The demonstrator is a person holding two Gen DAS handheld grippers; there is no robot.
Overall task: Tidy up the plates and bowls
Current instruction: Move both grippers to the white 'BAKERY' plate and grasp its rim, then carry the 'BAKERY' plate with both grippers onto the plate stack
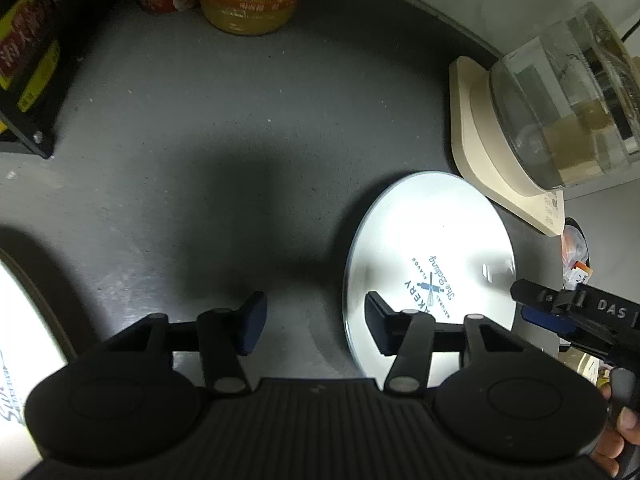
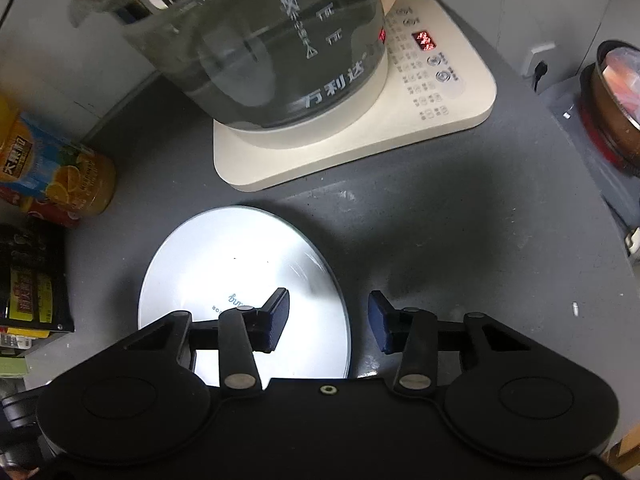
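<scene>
A white plate (image 1: 430, 240) with a blue bakery print lies flat on the grey counter (image 1: 240, 160). My left gripper (image 1: 314, 320) stands open over the plate's left rim: one pad is above the plate, the other above bare counter. In the right wrist view the same plate (image 2: 240, 256) sits low left, and my right gripper (image 2: 329, 320) is open astride its right rim, with nothing pinched. The right gripper (image 1: 528, 304) also shows at the plate's far side in the left wrist view. A second white plate (image 1: 24, 340) peeks in at the left edge.
A glass kettle (image 2: 260, 40) on a cream base (image 2: 440, 112) stands just behind the plate. An orange drink can (image 2: 68, 176) and dark boxes (image 1: 24, 60) line the back left. A brown pot (image 2: 616, 100) sits at the far right. A hand (image 1: 616, 436) holds the right gripper.
</scene>
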